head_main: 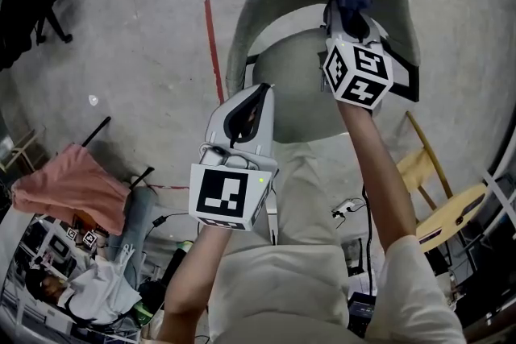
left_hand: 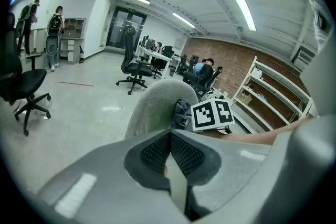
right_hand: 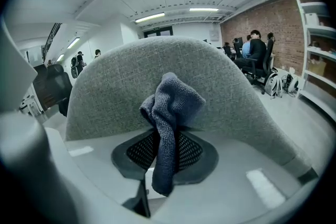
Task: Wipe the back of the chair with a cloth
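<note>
Right gripper view: right claw [right_hand: 167, 150] clamped on crumpled blue cloth [right_hand: 171, 99] against curved woven chair back [right_hand: 105, 92]; left claw [left_hand: 170, 150] closed, empty.

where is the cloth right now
The blue cloth is pinched in the right gripper, against the grey chair back, at upper right in the head view.

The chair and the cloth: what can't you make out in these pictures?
- Chair base: hidden under the seat in the head view, cut off in both gripper views.
- Whether the cloth touches the chair back: the right gripper view cannot settle it, and the right gripper covers most of it in the head view.
- People at far desks: too small, right gripper view.
</note>
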Demonstrator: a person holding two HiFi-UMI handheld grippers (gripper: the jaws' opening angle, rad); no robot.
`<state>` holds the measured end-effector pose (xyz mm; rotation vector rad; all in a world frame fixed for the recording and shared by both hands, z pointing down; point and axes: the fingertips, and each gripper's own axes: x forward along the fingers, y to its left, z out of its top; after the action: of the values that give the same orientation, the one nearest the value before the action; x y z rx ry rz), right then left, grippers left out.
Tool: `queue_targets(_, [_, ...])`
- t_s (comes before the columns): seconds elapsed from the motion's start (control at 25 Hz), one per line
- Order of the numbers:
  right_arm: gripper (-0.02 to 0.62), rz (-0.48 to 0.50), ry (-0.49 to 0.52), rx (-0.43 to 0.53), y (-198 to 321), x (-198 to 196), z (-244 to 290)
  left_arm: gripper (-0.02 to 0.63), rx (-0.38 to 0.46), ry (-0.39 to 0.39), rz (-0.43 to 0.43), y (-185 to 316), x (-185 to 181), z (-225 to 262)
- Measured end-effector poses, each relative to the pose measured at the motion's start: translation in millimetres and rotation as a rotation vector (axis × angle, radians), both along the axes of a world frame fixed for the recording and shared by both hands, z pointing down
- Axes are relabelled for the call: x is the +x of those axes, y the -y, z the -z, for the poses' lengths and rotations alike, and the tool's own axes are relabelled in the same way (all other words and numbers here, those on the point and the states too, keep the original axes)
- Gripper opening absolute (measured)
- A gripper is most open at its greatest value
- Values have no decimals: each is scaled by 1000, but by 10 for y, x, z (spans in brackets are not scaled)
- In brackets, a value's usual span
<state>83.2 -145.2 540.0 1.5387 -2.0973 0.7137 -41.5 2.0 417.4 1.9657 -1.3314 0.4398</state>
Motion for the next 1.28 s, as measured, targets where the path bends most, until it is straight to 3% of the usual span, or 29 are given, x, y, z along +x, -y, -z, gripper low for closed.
queue_targets(0.8, [78, 219, 39, -7, -310, -798, 26, 2, 8, 2, 45, -206, -318, 4])
queue_targets(1.28, [78, 402, 62, -20, -696, -1223, -12, 2, 18, 4, 60, -348, -430, 27])
